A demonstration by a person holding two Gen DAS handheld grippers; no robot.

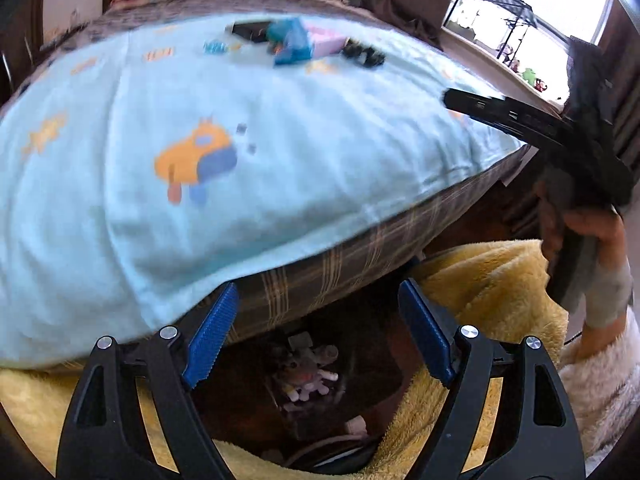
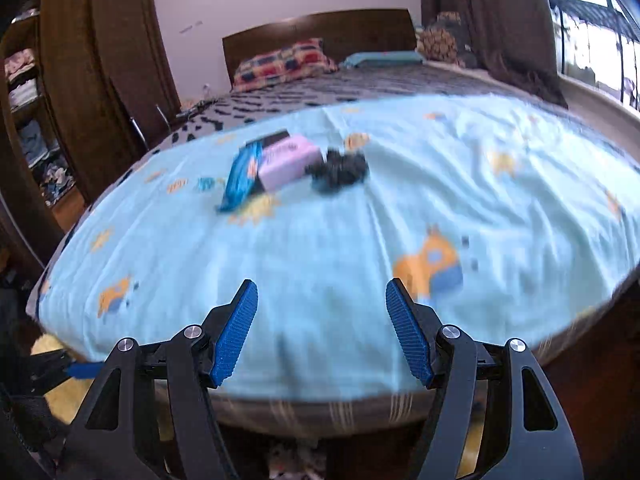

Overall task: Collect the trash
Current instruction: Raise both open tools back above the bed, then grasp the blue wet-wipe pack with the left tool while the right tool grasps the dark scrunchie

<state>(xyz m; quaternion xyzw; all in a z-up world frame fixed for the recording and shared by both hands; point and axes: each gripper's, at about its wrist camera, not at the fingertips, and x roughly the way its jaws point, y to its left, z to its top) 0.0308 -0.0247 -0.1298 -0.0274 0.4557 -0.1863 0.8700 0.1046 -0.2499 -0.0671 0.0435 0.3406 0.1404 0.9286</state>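
Observation:
On the light blue bed sheet [image 2: 320,248] lies a small pile of trash: a blue wrapper [image 2: 242,176], a pink box [image 2: 288,162], a black crumpled clump [image 2: 340,168] and a small blue sweet wrapper [image 2: 206,184]. The left wrist view shows the same pile far off: blue wrapper [image 1: 290,42], pink box [image 1: 326,40], black clump [image 1: 364,56]. My right gripper [image 2: 322,290] hangs open over the sheet's near edge, well short of the pile, with nothing between its pads. My left gripper [image 1: 319,292] is open and empty at the bed's foot, above a dark container [image 1: 308,376] that holds scraps.
A fluffy yellow rug [image 1: 480,280] lies around the container. The right tool's black finger [image 1: 480,108] and the hand holding it [image 1: 592,232] show at the right. Pillows [image 2: 280,64] and a headboard [image 2: 320,28] are at the far end. A wooden wardrobe [image 2: 100,60] stands left, a window [image 1: 520,20] right.

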